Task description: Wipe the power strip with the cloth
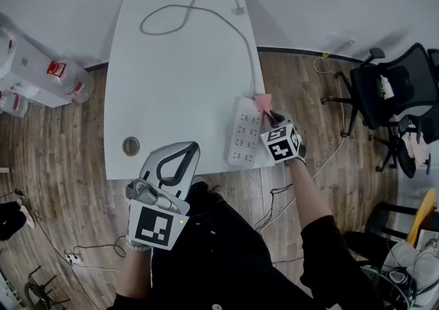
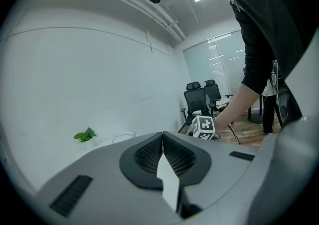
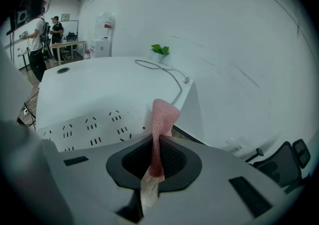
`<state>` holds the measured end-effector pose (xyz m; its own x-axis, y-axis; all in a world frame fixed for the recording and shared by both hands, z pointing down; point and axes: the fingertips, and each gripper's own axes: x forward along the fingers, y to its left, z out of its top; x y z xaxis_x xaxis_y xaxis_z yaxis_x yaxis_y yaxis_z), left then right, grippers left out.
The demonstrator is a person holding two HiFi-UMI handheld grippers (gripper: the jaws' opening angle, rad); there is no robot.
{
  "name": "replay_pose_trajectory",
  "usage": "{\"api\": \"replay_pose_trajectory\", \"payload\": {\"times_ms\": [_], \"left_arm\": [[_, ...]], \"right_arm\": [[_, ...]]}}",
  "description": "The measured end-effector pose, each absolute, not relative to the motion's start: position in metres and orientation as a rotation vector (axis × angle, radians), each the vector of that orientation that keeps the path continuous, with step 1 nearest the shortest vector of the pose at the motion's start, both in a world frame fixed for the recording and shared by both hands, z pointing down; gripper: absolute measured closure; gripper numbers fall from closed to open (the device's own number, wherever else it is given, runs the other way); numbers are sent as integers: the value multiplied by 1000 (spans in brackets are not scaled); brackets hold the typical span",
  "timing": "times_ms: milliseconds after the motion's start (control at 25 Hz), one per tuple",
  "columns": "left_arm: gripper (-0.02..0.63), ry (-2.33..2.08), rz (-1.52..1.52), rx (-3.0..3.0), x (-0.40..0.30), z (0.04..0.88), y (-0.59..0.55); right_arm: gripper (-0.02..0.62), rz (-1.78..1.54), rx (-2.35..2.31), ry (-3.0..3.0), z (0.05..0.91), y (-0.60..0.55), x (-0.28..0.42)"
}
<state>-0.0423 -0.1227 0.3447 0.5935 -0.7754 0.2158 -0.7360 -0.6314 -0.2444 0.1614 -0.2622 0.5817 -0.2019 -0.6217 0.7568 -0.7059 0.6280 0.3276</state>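
Left tongs (image 1: 188,151) together, empty; right tongs (image 1: 271,116) tight on cloth (image 1: 263,101) (power strip (image 1: 245,134) at table (image 1: 171,82) edge)

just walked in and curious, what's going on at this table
A person holds a gripper in each hand. The right gripper is clamped on a pink cloth at the far end of a white power strip, which lies by the right edge of the white table. The left gripper is shut on nothing and sits at the table's near edge, away from the strip.
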Motion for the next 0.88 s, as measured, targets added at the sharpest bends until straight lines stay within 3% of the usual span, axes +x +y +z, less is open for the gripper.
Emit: {"api": "replay_pose_trajectory", "payload": {"times_ms": [880], "left_arm": [[589, 1200, -449, -2720, -31, 346, -123]], "right_arm": [[548, 99, 913, -1947, 589, -204, 138]]}}
